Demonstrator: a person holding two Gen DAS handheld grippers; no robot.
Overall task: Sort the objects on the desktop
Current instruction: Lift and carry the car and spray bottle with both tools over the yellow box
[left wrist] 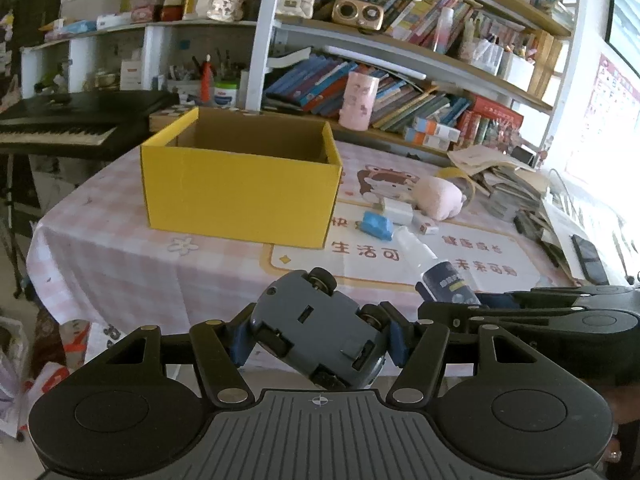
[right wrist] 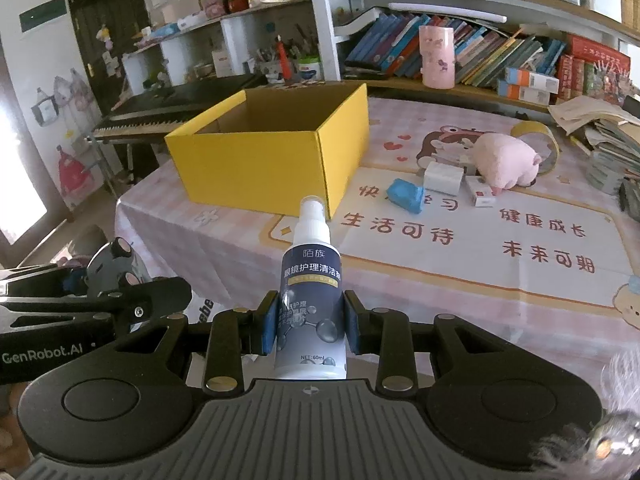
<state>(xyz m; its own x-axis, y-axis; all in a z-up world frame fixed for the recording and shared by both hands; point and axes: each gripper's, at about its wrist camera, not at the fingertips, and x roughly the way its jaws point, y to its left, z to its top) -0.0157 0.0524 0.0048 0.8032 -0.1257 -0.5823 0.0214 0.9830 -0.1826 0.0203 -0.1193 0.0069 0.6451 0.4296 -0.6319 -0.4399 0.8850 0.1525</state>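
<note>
My left gripper (left wrist: 318, 342) is shut on a grey toy car (left wrist: 320, 332), held underside up above the table's near edge. My right gripper (right wrist: 311, 326) is shut on a spray bottle (right wrist: 314, 300) with a dark label, held upright; it also shows in the left wrist view (left wrist: 444, 276). An open yellow cardboard box (left wrist: 240, 196) stands on the pink checked tablecloth ahead; it also shows in the right wrist view (right wrist: 276, 156). Its inside looks empty as far as I can see. A blue object (right wrist: 406, 195), a white box (right wrist: 442, 178), a small red-and-white box (right wrist: 480, 194) and a pink plush pig (right wrist: 506, 160) lie right of the yellow box.
A tape roll (right wrist: 538, 140) lies behind the pig. Stacked papers and books (right wrist: 604, 136) crowd the table's right side. A pink cup (right wrist: 437, 58) stands by the bookshelf at the back. A keyboard piano (left wrist: 60, 128) stands left of the table.
</note>
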